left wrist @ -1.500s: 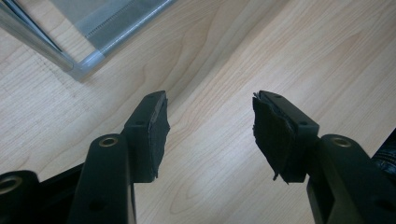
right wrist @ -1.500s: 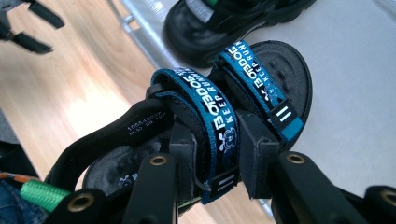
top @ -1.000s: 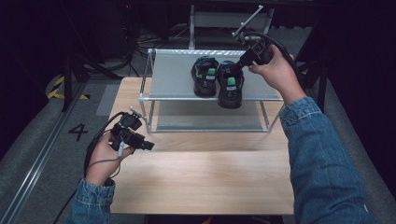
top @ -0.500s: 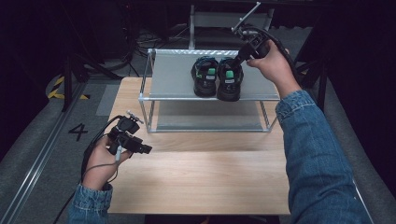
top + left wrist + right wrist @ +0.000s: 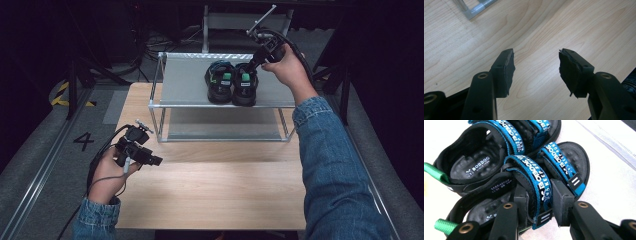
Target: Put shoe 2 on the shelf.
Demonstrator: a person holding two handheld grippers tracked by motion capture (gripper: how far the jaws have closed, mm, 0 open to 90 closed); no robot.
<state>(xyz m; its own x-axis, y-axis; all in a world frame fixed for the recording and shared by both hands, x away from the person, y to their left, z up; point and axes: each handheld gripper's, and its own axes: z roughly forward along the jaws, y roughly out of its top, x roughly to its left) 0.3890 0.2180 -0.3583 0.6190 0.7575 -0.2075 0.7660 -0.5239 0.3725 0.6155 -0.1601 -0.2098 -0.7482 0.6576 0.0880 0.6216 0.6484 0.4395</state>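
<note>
Both sandals sit paired on the rack's [image 5: 190, 85] top shelf. Right gripper [image 5: 537, 202] fingers, just opening, straddle the near sandal's [image 5: 524, 192] strap (releasing, likely). Left gripper [image 5: 535, 68] idles open over the bench [image 5: 536, 30].

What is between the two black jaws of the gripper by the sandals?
In the right gripper view, a blue strap of the nearer sandal sits between the right gripper's jaws, which have just been opening.
</note>
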